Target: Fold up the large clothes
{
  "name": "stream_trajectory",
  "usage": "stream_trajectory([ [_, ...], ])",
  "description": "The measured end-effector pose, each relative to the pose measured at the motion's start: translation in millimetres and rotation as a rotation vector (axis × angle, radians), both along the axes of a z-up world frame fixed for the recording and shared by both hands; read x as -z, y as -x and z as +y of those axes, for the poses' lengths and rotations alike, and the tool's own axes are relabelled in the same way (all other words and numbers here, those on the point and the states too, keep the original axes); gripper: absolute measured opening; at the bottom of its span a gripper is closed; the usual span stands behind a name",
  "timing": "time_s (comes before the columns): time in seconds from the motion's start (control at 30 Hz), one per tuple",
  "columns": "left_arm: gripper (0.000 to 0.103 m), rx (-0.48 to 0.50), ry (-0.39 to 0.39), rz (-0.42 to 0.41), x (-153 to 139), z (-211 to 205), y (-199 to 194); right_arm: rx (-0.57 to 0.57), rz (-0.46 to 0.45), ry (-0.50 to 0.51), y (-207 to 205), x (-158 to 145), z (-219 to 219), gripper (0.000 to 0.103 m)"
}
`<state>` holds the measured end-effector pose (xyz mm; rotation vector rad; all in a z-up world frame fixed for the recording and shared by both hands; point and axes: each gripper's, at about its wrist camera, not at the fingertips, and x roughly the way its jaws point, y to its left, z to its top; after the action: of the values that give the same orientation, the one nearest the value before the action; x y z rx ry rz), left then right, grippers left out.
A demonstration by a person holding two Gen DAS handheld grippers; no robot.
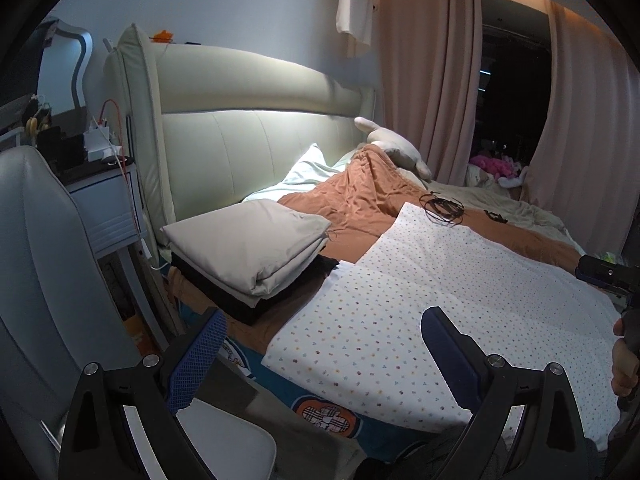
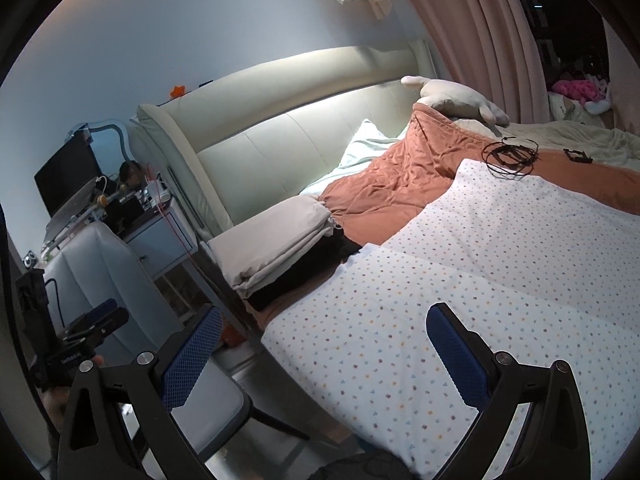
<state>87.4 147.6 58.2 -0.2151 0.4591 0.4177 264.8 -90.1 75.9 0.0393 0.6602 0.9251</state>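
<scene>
A large white cloth with small coloured dots lies spread flat on the bed, folded over along one side; it also shows in the right wrist view. My left gripper is open and empty, held above the cloth's near left corner at the bed edge. My right gripper is open and empty, above the near part of the cloth. The right gripper's body shows at the right edge of the left wrist view. The left gripper's body shows at the left of the right wrist view.
A stack of folded clothes, beige on black, sits on the bed's left corner. An orange quilt, black cords, a plush pillow, a padded headboard, a grey chair and a nightstand are around.
</scene>
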Motion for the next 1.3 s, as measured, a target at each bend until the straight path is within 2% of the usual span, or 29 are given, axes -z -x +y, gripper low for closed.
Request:
stream_trajectory([
  [0.37,0.098,0.085,-0.045,-0.012,16.9,-67.4,49.8,0.114,-0.096,0.007,75.6,10.3,-58.3,0.102],
  [0.67,0.098,0.138,-0.049,-0.038,27.0,-106.5,79.7,0.214,-0.128,0.026,118.8,27.0,-103.9,0.102],
  [0.9,0.099,0.144,-0.025,-0.092,29.1,-117.0,98.4,0.264,-0.147,0.014,148.0,37.0,-129.4,0.102],
  [1.0,0.102,0.143,-0.023,-0.101,30.0,-117.6,101.9,0.271,-0.159,0.012,155.5,39.7,-138.1,0.102],
  [1.3,0.102,0.143,-0.04,-0.117,30.0,-121.7,111.3,0.285,-0.157,-0.002,163.6,40.4,-148.2,0.102],
])
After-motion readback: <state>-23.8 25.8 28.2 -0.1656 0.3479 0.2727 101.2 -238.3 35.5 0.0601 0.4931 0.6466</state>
